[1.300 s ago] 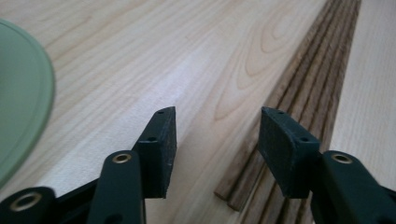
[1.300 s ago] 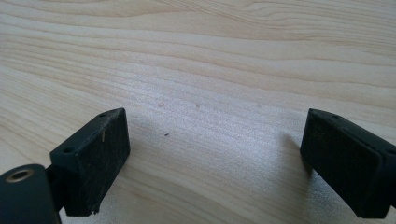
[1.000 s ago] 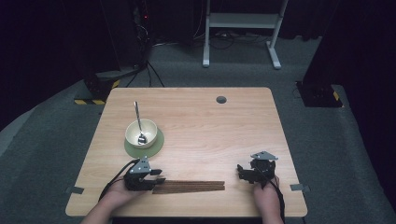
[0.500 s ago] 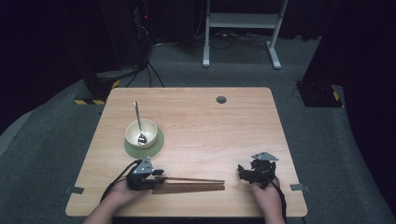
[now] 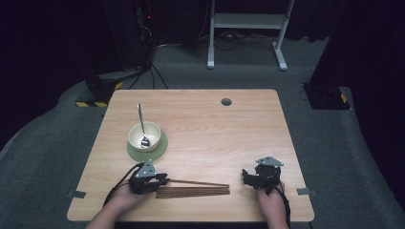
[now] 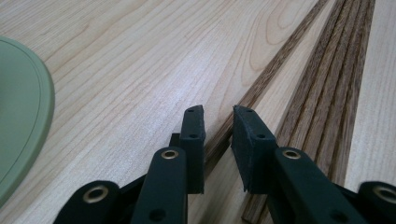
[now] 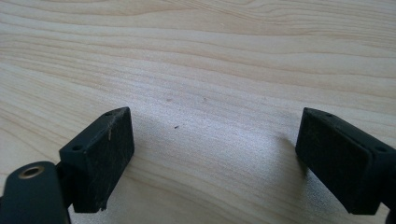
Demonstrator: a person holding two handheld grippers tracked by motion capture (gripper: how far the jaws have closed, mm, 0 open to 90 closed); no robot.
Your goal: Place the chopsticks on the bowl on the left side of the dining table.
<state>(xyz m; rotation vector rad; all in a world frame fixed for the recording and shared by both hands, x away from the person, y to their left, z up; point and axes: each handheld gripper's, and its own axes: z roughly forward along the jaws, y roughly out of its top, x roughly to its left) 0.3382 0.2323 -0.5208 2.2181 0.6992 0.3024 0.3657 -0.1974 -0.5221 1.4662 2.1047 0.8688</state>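
Left gripper (image 5: 160, 180) jaws have just been closing around one chopstick (image 6: 275, 67) that is split off from the chopstick bundle (image 5: 193, 192) near the table's (image 5: 229, 138) front edge. In the left gripper view the pads sit either side of its near end with a narrow gap; the stick runs between them, but whether the pads actually press on it is hard to call, since daylight shows on both sides. In the high view the stick's near end now sits at the jaw tips and angles away from the rest, which lie flat and parallel just beside it. That looks like a pick of a single stick about to be secured, not yet lifted. Right gripper (image 5: 249, 177) rests on the table well to the right of the bundle, jaws wide apart, nothing between them but bare wood. Bowl (image 5: 144, 135) with spoon (image 5: 141, 125) on a green mat (image 5: 162, 149) stands behind the left hand (image 5: 125, 198), untouched. Stick count in the bundle is too fine to tell; the forearms are cut off at the bottom of the high view.
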